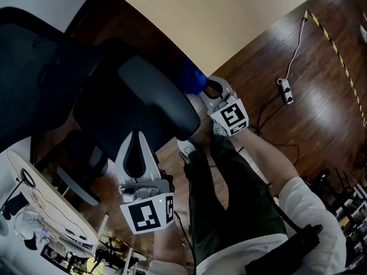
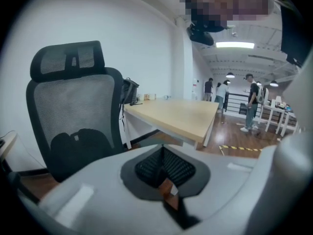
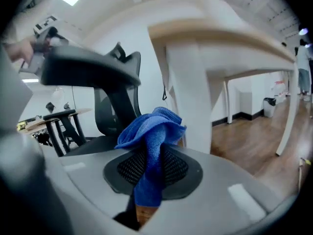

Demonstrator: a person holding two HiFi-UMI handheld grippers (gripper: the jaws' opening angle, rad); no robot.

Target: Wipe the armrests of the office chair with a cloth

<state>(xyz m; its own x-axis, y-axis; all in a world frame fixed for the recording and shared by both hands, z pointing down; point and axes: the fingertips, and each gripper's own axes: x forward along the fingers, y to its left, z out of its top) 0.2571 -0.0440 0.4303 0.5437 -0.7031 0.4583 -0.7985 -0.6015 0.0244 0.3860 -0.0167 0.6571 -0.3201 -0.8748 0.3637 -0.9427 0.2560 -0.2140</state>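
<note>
Cloth pinched in the right gripper (image 3: 152, 159), near the armrest (image 1: 143, 99) end; left gripper (image 2: 163, 163) closed on nothing.
From my head view the armrest's long axis runs upper left to lower right. The blue cloth (image 3: 151, 131) bunches up from my right jaws beside its far end. The counter (image 1: 229, 16) edge and leg crowd close behind, and open floor (image 1: 321, 96) lies right.

Dark wood floor (image 1: 327, 130) — white power strip (image 1: 285, 90) with cable (image 1: 296, 49), yellow-black tape line (image 1: 343, 65)
</note>
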